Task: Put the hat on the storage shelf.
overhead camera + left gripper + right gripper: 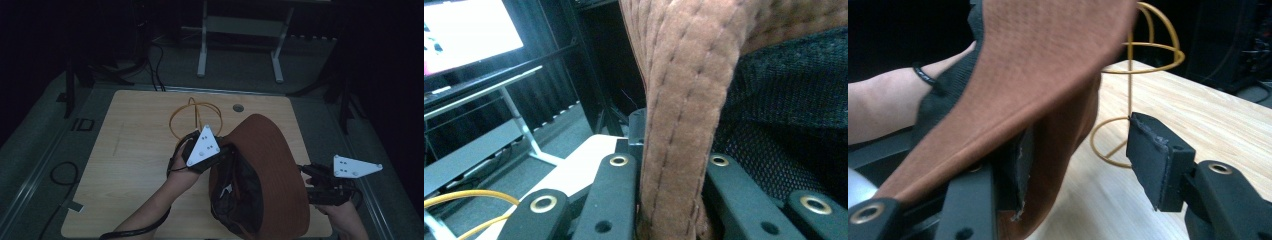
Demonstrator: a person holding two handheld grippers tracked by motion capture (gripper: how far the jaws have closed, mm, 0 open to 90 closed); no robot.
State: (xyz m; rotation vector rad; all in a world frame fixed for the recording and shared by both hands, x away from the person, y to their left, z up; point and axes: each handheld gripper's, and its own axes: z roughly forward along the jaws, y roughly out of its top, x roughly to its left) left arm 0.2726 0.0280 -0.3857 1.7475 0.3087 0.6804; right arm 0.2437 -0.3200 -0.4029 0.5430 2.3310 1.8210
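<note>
A brown hat with a black mesh lining is held tilted above the right half of the wooden table. My left gripper is shut on its quilted brown edge, which runs up between the jaws. My right gripper is at the hat's right side, open. The brown cloth drapes over its left jaw, and its right jaw stands clear. A gold wire hat stand is upright on the table behind the hat.
A round cable hole is in the table's far edge. A white-legged desk frame stands beyond the table, and cables lie on the floor to the left. A lit monitor is off to one side.
</note>
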